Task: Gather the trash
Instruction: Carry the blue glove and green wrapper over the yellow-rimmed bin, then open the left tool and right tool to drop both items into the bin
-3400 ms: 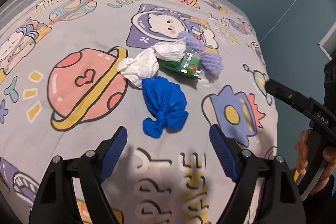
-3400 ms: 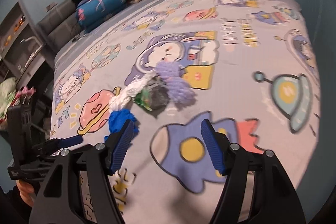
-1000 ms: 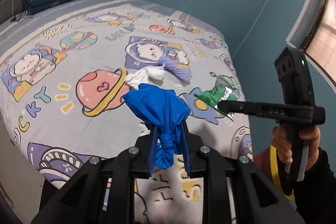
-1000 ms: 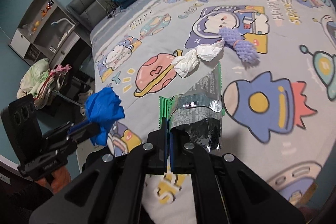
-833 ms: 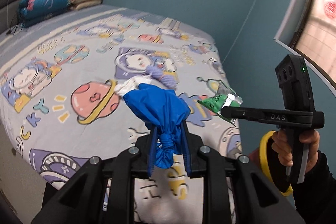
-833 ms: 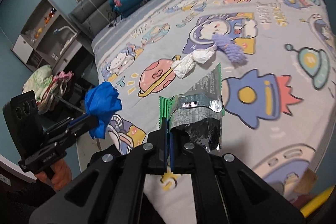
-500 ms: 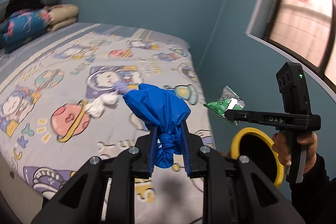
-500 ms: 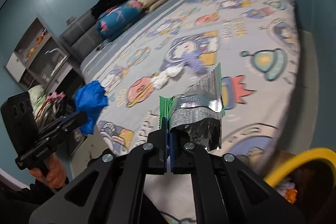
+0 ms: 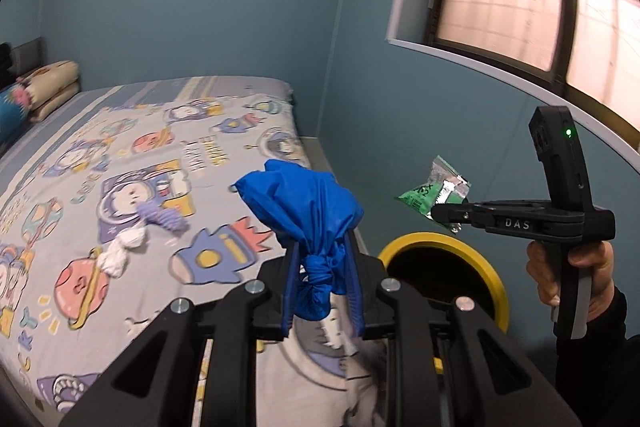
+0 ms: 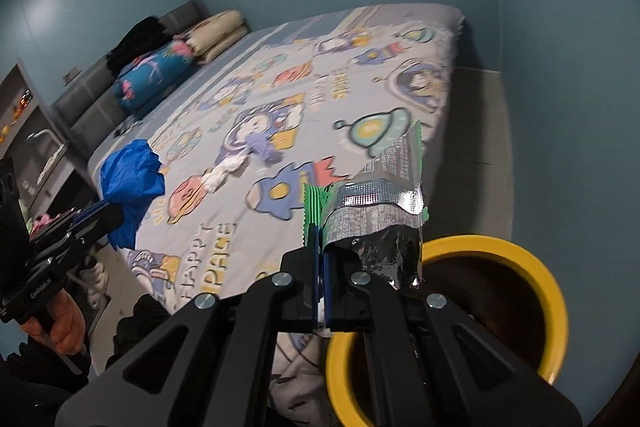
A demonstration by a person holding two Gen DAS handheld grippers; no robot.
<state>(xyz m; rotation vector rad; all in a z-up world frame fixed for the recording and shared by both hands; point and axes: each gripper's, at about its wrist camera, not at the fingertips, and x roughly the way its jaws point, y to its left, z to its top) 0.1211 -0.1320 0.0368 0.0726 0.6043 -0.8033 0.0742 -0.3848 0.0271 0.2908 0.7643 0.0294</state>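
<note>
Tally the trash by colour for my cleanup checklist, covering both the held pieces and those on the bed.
Blue: 1, knotted blue bag in the left claw
Green and silver: 1, snack wrapper in the right claw
White: 1, crumpled tissue on the bed
Purple: 1, foam net on the bed
Total: 4

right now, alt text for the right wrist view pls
The right gripper pinches a green and silver snack wrapper beside a yellow-rimmed bin. At left, the left gripper holds a knotted blue bag by a bed with a cartoon space sheet.
</note>
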